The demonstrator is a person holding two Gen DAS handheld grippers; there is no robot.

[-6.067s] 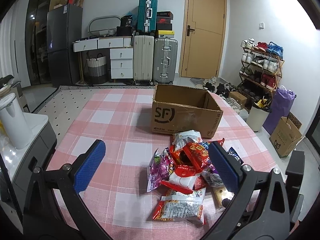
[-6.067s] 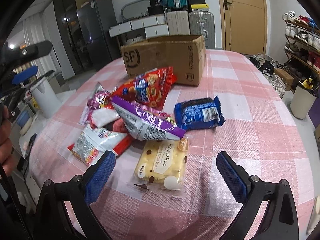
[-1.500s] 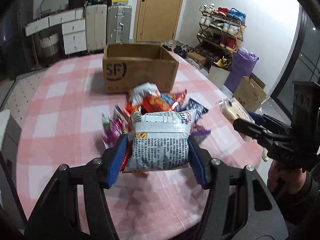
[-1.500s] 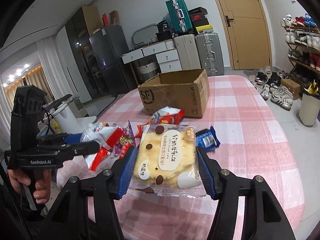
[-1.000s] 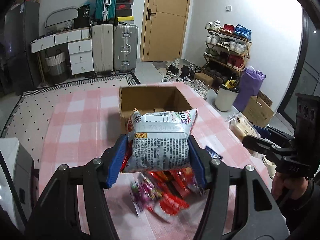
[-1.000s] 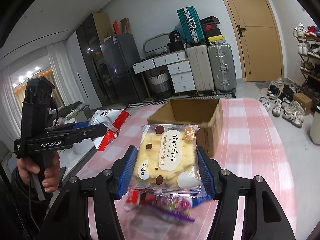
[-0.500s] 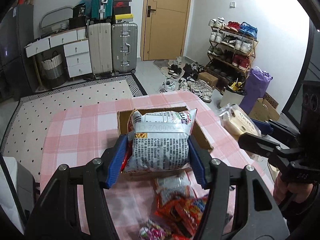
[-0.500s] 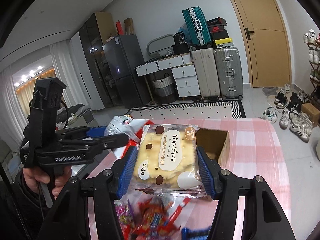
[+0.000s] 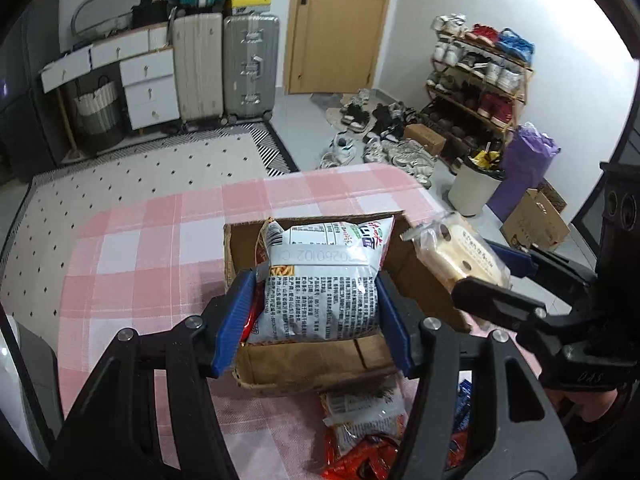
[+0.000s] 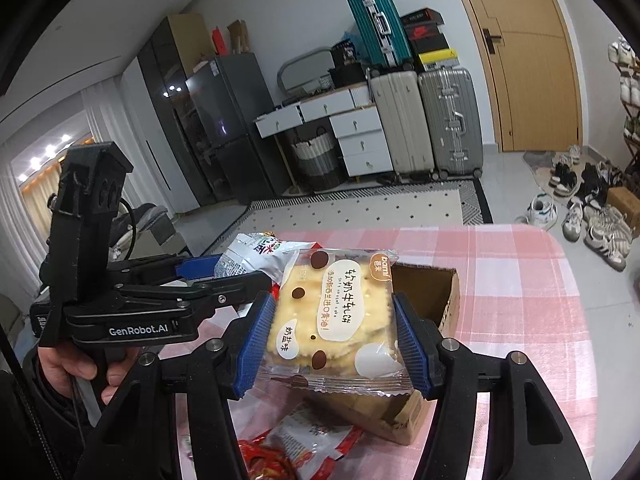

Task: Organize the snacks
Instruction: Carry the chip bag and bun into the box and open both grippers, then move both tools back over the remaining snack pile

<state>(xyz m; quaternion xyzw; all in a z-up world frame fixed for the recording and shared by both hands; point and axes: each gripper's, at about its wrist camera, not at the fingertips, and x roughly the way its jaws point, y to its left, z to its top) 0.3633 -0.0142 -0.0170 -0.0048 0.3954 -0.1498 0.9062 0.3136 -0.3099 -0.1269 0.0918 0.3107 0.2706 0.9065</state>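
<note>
**Carrying two snack packs over the open box**

Hovering above the brown cardboard box (image 9: pixel 404 268) at centre frame in the left wrist view, the left gripper (image 9: pixel 314 316) has its blue pads pressed on both sides of a white printed snack bag with red trim (image 9: pixel 320 280). At right of that view, the right gripper (image 10: pixel 336 340) clamps a clear-wrapped pack of pale yellow biscuits with brown dots (image 10: pixel 332 320); the pack sits near the box's right wall, just above the rim. Both packs are in the air, not yet in the box. More loose snack packets (image 9: pixel 360 432) lie on the pink-and-white checked bench (image 9: pixel 132 264) at lower frame, short of the box.

Risks, as judged:
- The two grippers are close together over one opening; letting go at once could knock the packs together, or one could catch the rim and tip out.
- The biscuit pack is near the box edge; a release there may drop it outside.
- The puffy bag could slip, since only its sides are pinched.

Writing: "GenRobot.AI" on the left gripper body, "bami" on the biscuit pack with Chinese text, "0260102" upside down on the bag.
</note>
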